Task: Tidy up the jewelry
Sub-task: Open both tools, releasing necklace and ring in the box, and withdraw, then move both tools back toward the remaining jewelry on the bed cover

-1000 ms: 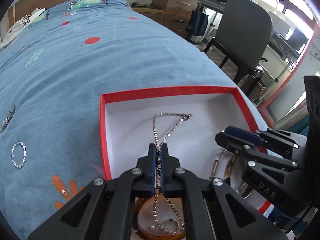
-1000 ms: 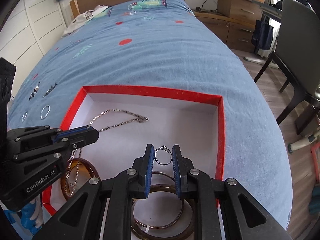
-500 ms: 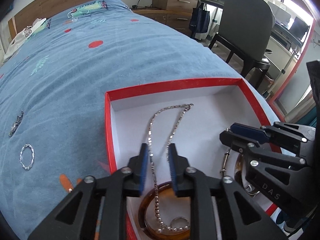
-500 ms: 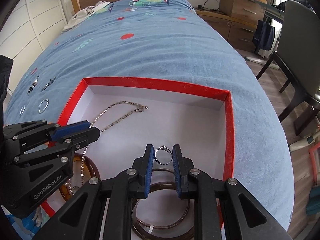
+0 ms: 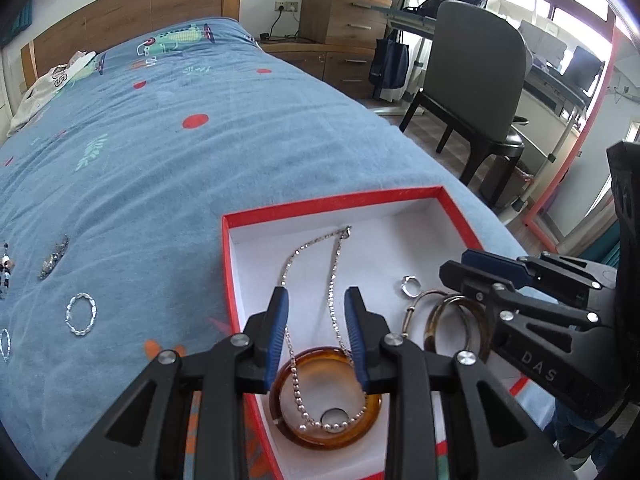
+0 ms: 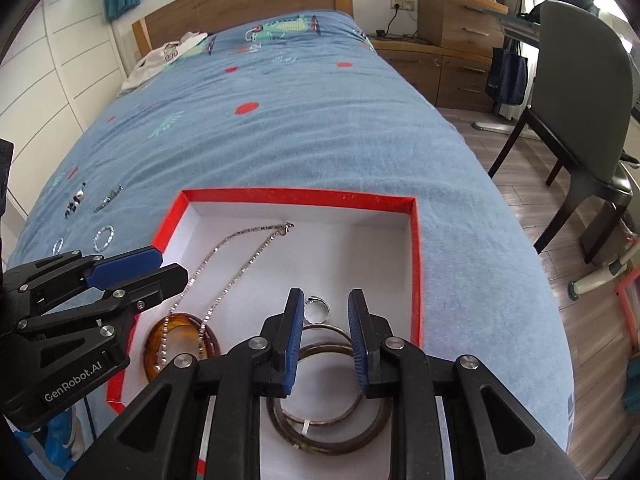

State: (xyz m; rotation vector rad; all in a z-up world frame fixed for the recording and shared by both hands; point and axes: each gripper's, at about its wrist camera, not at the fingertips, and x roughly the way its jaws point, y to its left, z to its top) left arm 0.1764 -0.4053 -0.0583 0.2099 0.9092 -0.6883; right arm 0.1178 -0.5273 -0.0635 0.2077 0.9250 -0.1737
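Note:
A red box with a white floor [image 5: 404, 240] [image 6: 348, 240] sits on the blue bed. In it lie a silver chain necklace [image 5: 333, 264] [image 6: 240, 268], an amber bangle [image 5: 362, 426] [image 6: 154, 344], dark bangles [image 5: 434, 320] [image 6: 372, 420] and a small silver ring [image 5: 409, 285] [image 6: 317, 308]. My left gripper [image 5: 316, 300] is open and empty above the necklace. My right gripper [image 6: 324, 304] is open and empty above the ring.
More jewelry lies on the bedspread left of the box: a beaded silver ring [image 5: 81, 314] [image 6: 104, 237], a dark brooch [image 5: 54, 258] [image 6: 109, 198] and other small pieces. A grey chair [image 5: 476, 76] and wooden drawers [image 6: 456, 12] stand right of the bed.
My left gripper opened and let the necklace fall into the box. My right gripper opened and dropped the ring into the box. Both grippers pulled back and up.

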